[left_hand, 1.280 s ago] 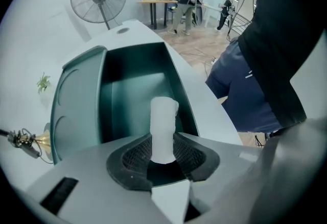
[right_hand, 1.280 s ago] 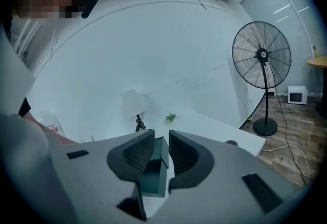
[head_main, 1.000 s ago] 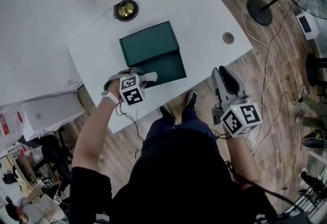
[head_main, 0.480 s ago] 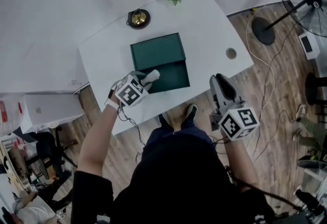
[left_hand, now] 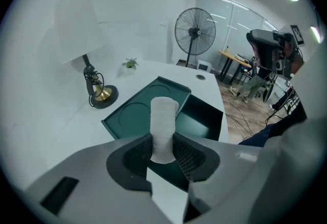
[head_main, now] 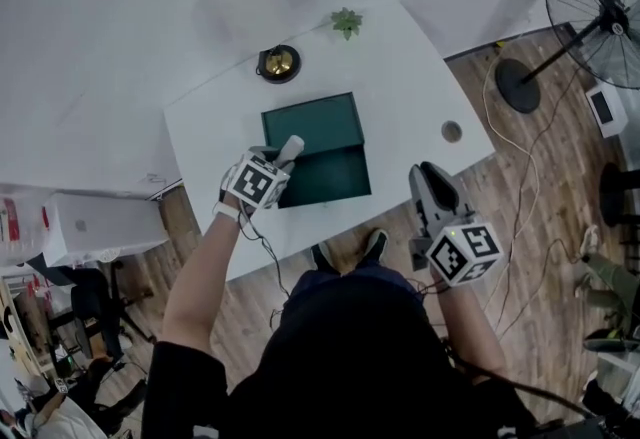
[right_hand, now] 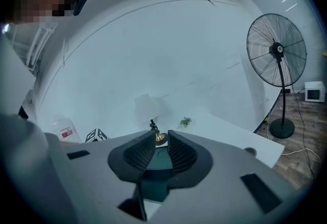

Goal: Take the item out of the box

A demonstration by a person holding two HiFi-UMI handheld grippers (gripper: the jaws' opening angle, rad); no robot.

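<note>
An open dark green box (head_main: pixel 325 177) lies on the white table (head_main: pixel 400 77), its lid (head_main: pixel 312 124) flipped back flat. My left gripper (head_main: pixel 281 156) is shut on a white foam cylinder (head_main: pixel 290 147) and holds it over the box's left edge. In the left gripper view the cylinder (left_hand: pixel 163 121) stands up between the pads of the left gripper (left_hand: pixel 163 149), with the box (left_hand: pixel 202 116) below. My right gripper (head_main: pixel 430 177) hovers off the table's front edge. In the right gripper view the jaws of the right gripper (right_hand: pixel 157 149) are closing with nothing between them.
A brass-based lamp (head_main: pixel 278 62) and a small green plant (head_main: pixel 346 23) stand at the table's far side. A round cable hole (head_main: pixel 451 131) is near the right corner. A standing fan (head_main: pixel 600 12) and cables are on the wooden floor at right.
My left gripper has moved with the white cylinder from the box's near left corner up over its left edge. The right gripper has stayed beside the table's front edge.
</note>
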